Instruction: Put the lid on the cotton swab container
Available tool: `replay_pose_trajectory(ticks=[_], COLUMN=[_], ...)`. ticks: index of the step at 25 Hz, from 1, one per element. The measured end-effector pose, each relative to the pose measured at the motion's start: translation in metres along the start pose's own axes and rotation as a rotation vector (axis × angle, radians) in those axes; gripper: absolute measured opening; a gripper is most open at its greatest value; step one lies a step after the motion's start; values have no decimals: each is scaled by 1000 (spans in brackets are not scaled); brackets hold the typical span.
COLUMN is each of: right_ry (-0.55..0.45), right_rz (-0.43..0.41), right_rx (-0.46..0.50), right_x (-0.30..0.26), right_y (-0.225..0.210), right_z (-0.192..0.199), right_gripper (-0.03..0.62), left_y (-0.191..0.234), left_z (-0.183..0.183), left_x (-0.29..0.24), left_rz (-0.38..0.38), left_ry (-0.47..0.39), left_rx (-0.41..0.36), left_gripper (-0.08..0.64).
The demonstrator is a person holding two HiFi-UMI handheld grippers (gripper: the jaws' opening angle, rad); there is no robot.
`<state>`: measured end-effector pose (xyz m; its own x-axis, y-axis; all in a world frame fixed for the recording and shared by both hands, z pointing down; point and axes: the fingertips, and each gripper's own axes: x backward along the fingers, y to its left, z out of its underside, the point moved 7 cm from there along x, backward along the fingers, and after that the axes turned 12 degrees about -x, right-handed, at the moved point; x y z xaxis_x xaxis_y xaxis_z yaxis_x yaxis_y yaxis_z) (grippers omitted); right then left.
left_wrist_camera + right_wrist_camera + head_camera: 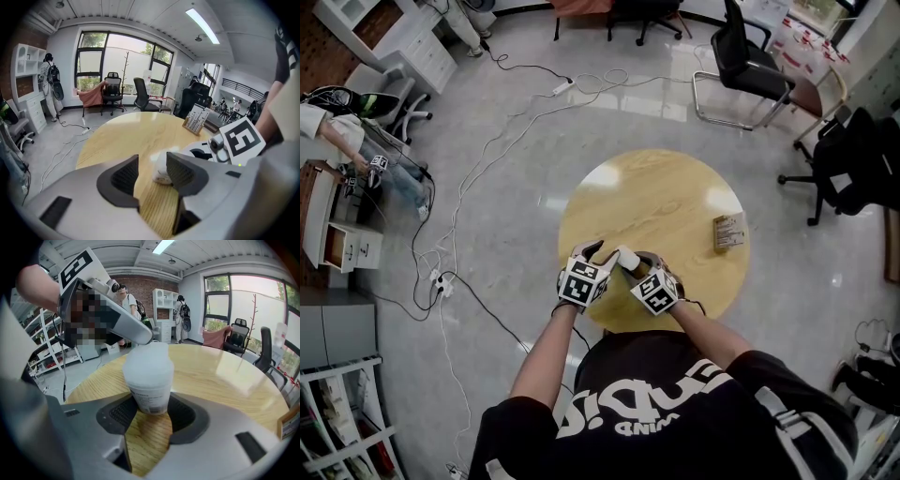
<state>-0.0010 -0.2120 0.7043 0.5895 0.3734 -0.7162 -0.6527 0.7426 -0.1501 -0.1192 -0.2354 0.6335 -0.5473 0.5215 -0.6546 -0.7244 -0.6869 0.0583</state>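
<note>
right gripper view shows the cotton swab container standing upright on the round wooden table, set between the two dark pads of the right gripper. both pads press against its lower, labelled part, so this gripper is clamped on it. a frosted white lid sits over the top of the container. the tip of the left gripper reaches in from the upper left and meets the top of the lid.

left gripper view has its own pads standing apart, with bare table showing between them. the white container is just past them, close against the right-hand pad. i cannot tell whether that pad touches it, and nothing is squeezed between the two.

head view looks down on both grippers, close together at the near edge of the table, with the container between their tips. a small box lies well apart, toward the table's right side. black office chairs stand on the floor beyond.
</note>
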Motion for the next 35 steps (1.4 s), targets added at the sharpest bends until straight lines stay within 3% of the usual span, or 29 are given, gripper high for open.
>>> replay_pose_trajectory(ticks=[10,21,28,35], right_ry=[-19,-68,-152,-281], right_rz=[-19,-22,-35,-51], right_rx=[-29,-146,-162,-200], right_x=[15,54,86,130], right_y=[-1,-8,-4,-1], right_z=[4,4,-17,-50], right_gripper=[198,198,198,198], left_y=[1,-3,-7,-21], left_z=[4,6,-5,-23], left_x=[2,9,35,70], left_rz=[-30,-96,-145,-167], left_ry=[-9,-21,-106,-196], left_rx=[14,82,133,134], left_gripper=[192,193,192,193])
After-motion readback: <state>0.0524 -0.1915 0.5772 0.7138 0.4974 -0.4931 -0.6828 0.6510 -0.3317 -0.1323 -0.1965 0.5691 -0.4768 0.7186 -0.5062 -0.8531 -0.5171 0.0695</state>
